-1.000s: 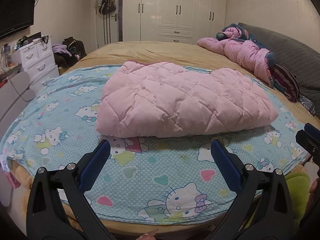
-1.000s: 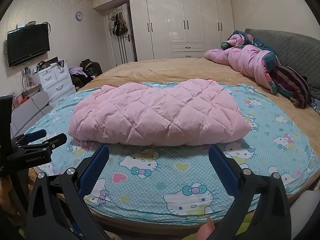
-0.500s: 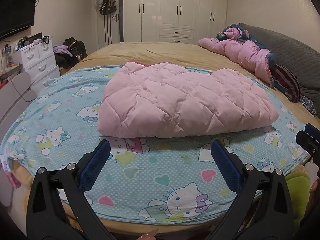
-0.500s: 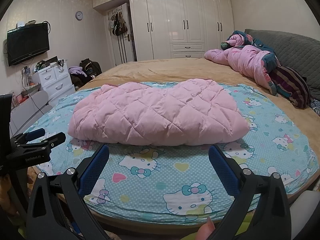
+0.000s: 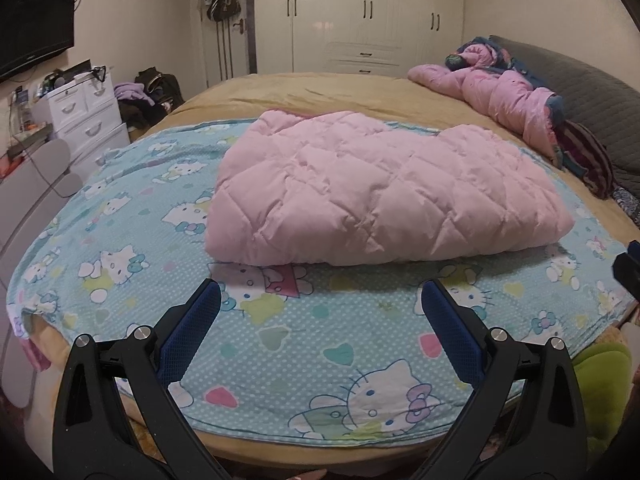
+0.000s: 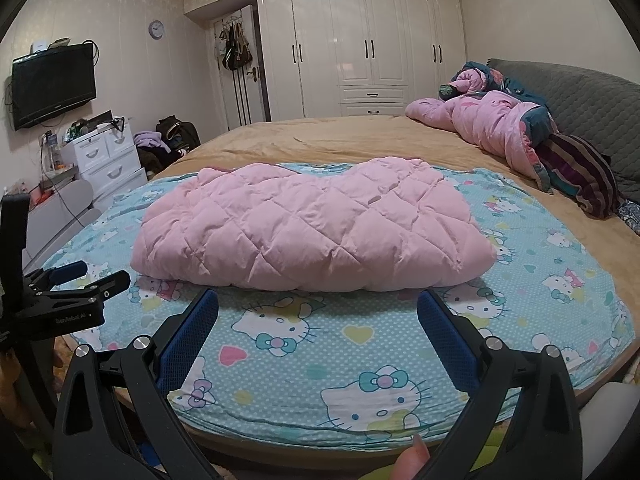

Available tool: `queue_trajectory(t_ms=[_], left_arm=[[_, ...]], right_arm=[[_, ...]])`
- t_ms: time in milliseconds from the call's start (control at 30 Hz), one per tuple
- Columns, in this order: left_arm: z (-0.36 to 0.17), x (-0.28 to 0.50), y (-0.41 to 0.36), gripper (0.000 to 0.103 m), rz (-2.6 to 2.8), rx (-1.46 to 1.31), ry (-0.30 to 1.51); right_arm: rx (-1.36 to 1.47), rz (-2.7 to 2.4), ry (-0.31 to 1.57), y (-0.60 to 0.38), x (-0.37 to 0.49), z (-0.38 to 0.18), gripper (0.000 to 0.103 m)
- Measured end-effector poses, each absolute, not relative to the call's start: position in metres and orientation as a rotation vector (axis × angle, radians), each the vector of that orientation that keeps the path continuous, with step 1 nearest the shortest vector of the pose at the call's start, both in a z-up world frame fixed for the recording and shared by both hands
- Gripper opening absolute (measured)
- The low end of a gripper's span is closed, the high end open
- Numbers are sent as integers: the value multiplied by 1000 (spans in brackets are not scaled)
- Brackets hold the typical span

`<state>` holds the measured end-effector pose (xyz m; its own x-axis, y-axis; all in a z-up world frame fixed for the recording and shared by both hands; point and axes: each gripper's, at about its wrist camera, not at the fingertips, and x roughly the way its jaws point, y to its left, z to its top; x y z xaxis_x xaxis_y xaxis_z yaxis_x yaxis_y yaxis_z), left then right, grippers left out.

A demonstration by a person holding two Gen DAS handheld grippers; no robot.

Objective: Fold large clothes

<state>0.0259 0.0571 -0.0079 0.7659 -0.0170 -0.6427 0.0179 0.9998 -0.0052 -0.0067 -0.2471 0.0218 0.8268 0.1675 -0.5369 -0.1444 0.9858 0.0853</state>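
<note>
A pink quilted padded garment (image 5: 376,192) (image 6: 312,232) lies folded in a thick bundle on a blue cartoon-cat sheet (image 5: 280,344) (image 6: 304,344) spread over the bed. My left gripper (image 5: 320,300) is open above the sheet's near edge, short of the bundle's front left part, nothing between its blue pads. My right gripper (image 6: 318,302) is open too, just in front of the bundle's near edge, holding nothing. In the right wrist view the left gripper (image 6: 76,280) shows at the far left.
The tan bed cover (image 6: 328,136) stretches behind the sheet. A second pink padded coat (image 6: 492,124) and a striped cloth (image 6: 576,168) lie by the grey headboard (image 6: 588,100). White drawers (image 6: 108,160), a wall TV (image 6: 52,84) and wardrobes (image 6: 372,48) surround the bed.
Both views have shifted only slightly; the left gripper drifted a little to the left. The folded garment has not moved and both grippers stay open.
</note>
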Motion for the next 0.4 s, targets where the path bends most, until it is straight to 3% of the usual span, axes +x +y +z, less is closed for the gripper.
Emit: queue_trajectory(t_ms=[233, 400], left_arm=[[-11, 30, 67, 94, -44, -41, 710], [-13, 56, 108, 94, 39, -90, 738]], right_arm=[[62, 114, 578, -263, -5, 18, 99], [177, -67, 596, -340, -5, 9, 99]])
